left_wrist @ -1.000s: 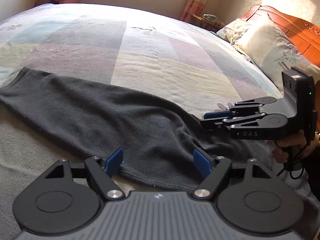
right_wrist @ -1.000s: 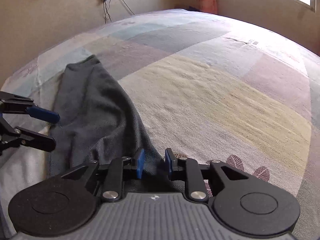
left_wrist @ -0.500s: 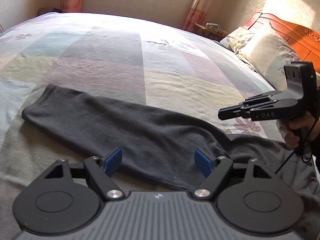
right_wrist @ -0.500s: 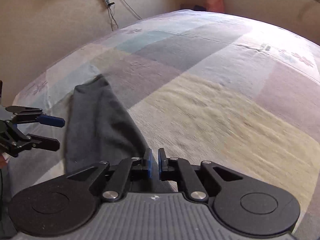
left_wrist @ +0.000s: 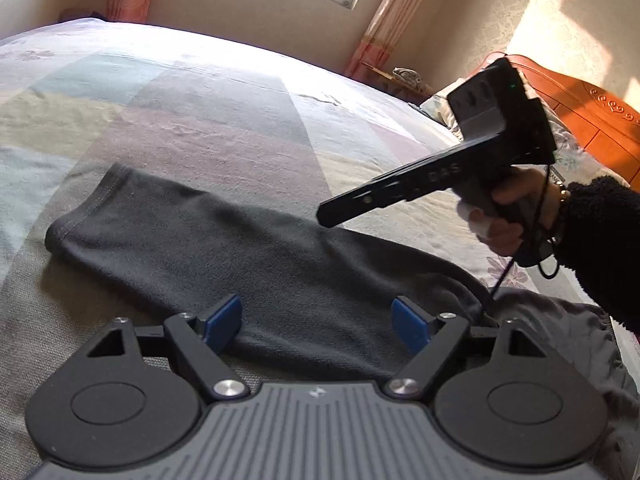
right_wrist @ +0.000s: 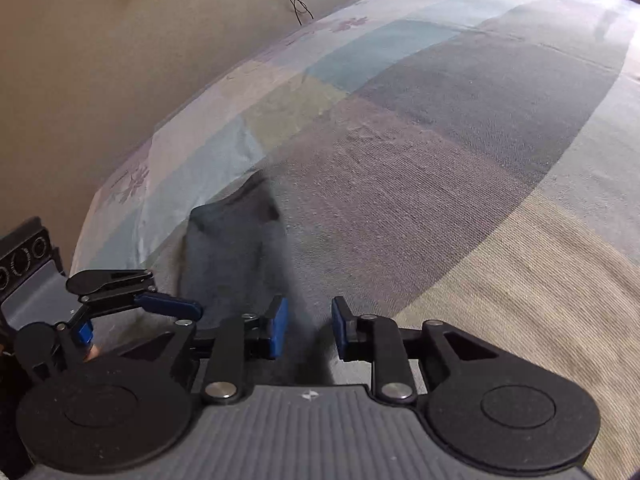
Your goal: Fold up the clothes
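A dark grey garment (left_wrist: pixel 248 256) lies stretched along the near side of the bed (left_wrist: pixel 224 120), on a patchwork bedspread. Its long narrow part, a sleeve or a leg, runs out flat to a hemmed end (left_wrist: pixel 86 204) on the left of the left wrist view, while the bulkier part is bunched at the lower right (left_wrist: pixel 560 332).

The left gripper (left_wrist: pixel 318 320) hangs just over the near edge of the cloth with its jaws wide apart and nothing between the pads. The right gripper (right_wrist: pixel 308 326) is above the cloth too, held off the bed by a hand (left_wrist: pixel 508 216) in a dark fuzzy sleeve (left_wrist: pixel 600 240); its jaws are narrow and opening, with no cloth pinched between them.

The step in hand looks like taking hold of the long part to fold it back over the body. To do it well, each gripper should come down onto an edge, catch both layers near the hem, and close only once cloth sits fully between the pads. Lifting both ends together and carrying them level would keep the fold straight; the bunched end should be smoothed first, or the crease will come out crooked.
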A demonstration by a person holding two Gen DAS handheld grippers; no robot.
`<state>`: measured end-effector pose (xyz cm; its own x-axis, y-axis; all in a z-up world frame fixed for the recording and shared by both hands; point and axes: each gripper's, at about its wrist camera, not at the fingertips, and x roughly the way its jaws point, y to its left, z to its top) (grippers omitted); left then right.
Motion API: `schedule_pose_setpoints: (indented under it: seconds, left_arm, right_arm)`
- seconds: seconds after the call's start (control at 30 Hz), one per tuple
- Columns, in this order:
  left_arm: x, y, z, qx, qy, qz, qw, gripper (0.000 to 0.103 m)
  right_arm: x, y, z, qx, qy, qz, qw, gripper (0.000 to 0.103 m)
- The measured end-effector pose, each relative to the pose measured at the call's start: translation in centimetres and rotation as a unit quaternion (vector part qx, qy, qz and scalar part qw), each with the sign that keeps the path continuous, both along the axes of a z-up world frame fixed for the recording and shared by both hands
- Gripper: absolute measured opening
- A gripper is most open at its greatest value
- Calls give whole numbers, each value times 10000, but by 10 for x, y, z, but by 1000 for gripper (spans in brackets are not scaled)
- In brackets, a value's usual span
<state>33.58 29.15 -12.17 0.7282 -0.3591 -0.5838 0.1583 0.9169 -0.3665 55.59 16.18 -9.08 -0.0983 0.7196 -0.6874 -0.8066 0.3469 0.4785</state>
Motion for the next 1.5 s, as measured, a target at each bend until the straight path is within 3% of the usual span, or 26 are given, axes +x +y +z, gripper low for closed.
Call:
schedule_pose_setpoints:
  seconds: [0.1,0.3,0.47,0.67,0.77,0.97,1.17,1.27,1.33,1.5]
  left_arm:
    - [-4,6,-1,7,-38,79,10000,83]
    - [-9,14,-1,-43,-116,179,9998,83]
    - [-7,19,-5,-177,-128,194,9996,83]
    - [-6,19,-5,-190,-145,209,9995,83]
    - [-7,21,-4,-209,-168,266,9993,83]
    - [-15,37,2,-373,-397,739,9958,83]
    - [-19,50,1,-553,-432,993,9926,83]
    - [-18,52,-2,-563,-403,1023,9923,83]
    - [-18,52,-2,-521,-350,1055,9924,83]
    - [-13,55,-6,-541,-226,1058,9927,83]
  right_arm:
    - [17,14,-17,328,787,98,9963,30]
    - [30,60,-37,592,1642,560,9831,30]
    - [33,86,-41,726,1742,689,9796,25]
    - [30,99,-45,846,1647,546,9812,17]
    - [27,108,-42,709,1349,475,9872,2]
    - [25,109,-22,803,636,359,9941,3]
    - [39,98,-3,1140,405,-62,9926,3]
    - [42,99,-5,926,248,-361,9947,3]
    - [45,100,-10,828,451,-439,9946,11]
    - [37,76,9,619,154,-146,9979,14]
